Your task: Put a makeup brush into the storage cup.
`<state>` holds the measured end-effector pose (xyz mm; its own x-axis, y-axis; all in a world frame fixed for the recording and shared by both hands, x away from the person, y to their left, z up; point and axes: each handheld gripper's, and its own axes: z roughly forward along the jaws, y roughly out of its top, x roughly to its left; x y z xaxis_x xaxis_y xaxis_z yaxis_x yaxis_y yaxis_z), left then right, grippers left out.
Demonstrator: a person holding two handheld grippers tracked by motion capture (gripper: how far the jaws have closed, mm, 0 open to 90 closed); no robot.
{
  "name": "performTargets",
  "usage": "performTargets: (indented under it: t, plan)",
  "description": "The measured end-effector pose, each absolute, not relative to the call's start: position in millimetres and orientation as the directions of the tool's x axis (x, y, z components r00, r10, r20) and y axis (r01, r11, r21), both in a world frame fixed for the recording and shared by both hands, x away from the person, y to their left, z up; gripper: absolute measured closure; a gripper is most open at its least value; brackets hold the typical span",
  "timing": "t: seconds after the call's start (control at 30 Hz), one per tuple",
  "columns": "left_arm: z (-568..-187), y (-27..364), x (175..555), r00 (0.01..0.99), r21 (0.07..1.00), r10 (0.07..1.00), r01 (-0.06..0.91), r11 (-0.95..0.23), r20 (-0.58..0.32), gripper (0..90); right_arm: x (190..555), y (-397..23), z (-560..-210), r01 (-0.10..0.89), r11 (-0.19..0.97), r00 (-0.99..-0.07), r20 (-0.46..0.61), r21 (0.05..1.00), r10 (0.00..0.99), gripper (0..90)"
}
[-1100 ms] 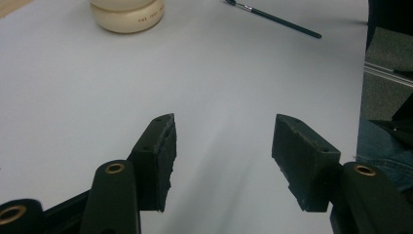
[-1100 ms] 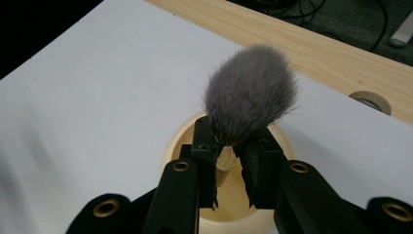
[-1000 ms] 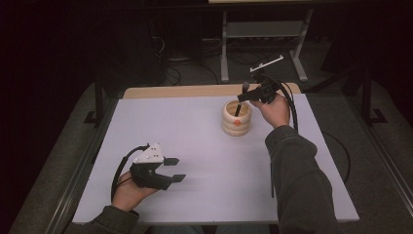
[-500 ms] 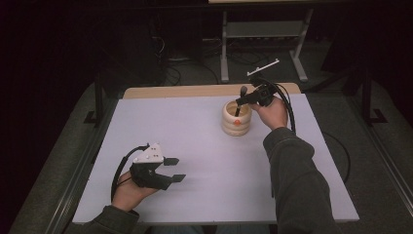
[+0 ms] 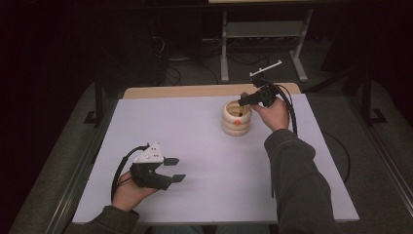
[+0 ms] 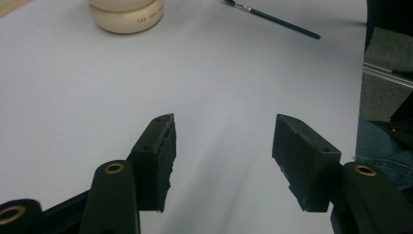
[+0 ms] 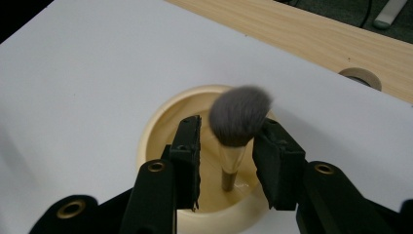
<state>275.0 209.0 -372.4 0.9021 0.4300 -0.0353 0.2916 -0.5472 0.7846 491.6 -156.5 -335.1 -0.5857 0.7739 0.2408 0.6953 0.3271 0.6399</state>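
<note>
The white table [image 5: 195,146] carries a cream ribbed holder [image 5: 236,119] toward one o'clock; a thin dark brush [image 6: 272,18] lies flat nearby.

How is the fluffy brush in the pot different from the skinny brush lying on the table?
The fluffy brush stands upright in the pot, between the right gripper's just-opened jaws; the skinny brush lies flat on the table, untouched. The fluffy brush has a big grey head and pale gold neck; the skinny brush is dark and thin. Both are brushes.
</note>
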Motion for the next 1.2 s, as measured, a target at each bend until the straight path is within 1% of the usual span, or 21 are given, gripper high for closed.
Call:
performTargets:
  t: [0.23, 0.53, 0.57, 0.83, 1.2]
  plan:
    - [-373, 209, 276, 0.904, 0.781, 0.427, 0.286, -0.556, -0.027, 40.4, 486, -171, -334, 0.700, 0.298, -0.566, 0.250, 0.649, 0.786, 58.7]
    - [-373, 209, 277, 0.903, 0.778, 0.429, 0.287, -0.559, -0.024, 38.9, 476, -179, -328, 0.679, 0.285, -0.580, 0.256, 0.677, 0.773, 55.8]
    - [-374, 208, 277, 0.899, 0.783, 0.437, 0.297, -0.547, -0.035, 38.4, 475, -180, -328, 0.681, 0.284, -0.581, 0.261, 0.675, 0.771, 55.2]
    - [-374, 207, 278, 0.903, 0.776, 0.429, 0.292, -0.559, -0.030, 36.5, 463, -188, -331, 0.679, 0.264, -0.584, 0.286, 0.686, 0.760, 52.0]
    - [-373, 209, 277, 0.896, 0.780, 0.442, 0.303, -0.548, -0.038, 35.8, 452, -194, -329, 0.670, 0.274, -0.592, 0.274, 0.690, 0.758, 47.1]
